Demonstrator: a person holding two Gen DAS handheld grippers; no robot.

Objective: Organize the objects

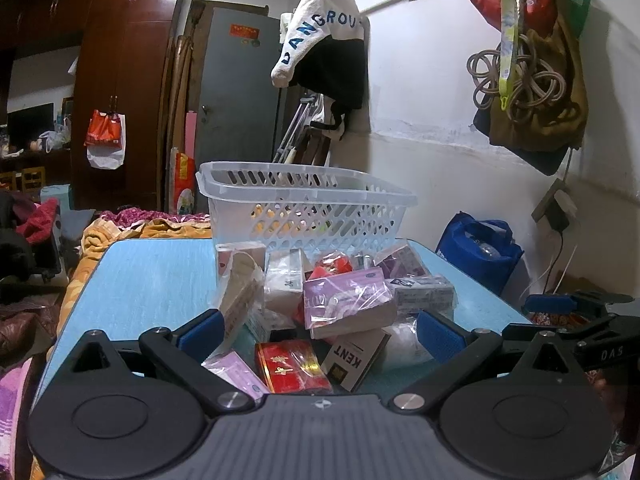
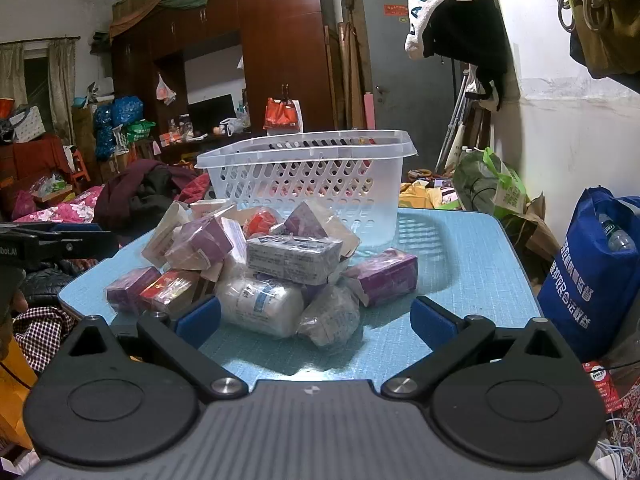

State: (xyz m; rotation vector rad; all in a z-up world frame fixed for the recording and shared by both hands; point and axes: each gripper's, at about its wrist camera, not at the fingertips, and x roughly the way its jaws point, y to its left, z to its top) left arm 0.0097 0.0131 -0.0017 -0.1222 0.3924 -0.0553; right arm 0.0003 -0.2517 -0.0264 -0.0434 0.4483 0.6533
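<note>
Boxes and wrapped packets lie in one heap on the light blue table (image 1: 140, 276), and a white plastic basket (image 1: 304, 204) with a perforated wall stands behind the heap, at 12 o'clock from both grippers.

From the left wrist camera, going from 9 o'clock toward 3 o'clock: the left gripper (image 1: 320, 332) is spread wide with nothing between its blue pads (image 1: 202, 330). Between the two fingers, low in the view, lie a pale pink box (image 1: 240, 376), a red and gold box (image 1: 292, 366) just beside it, and a white box printed KENT (image 1: 352, 360) tilted against the heap. Above them a pink box in clear film (image 1: 346, 300) rests on top, and a grey-white packet (image 1: 424, 294) lies at about 2 o'clock from it. At the far 3 o'clock edge the other gripper shows over the table corner.

From the right wrist camera, the right gripper (image 2: 316, 318) also stands wide open and holds nothing. At 10 o'clock lies a small purple box (image 2: 130, 288) touching a red packet (image 2: 172, 288). At the centre a white bottle in plastic wrap (image 2: 260, 306) lies on its side, near the left pad. On top of it rests a grey box in film (image 2: 294, 258). At 1 o'clock a purple box (image 2: 386, 276) lies alone on the table surface, close to the heap. A blue shopping bag (image 2: 596, 280) stands beside the table at 3 o'clock.
</note>
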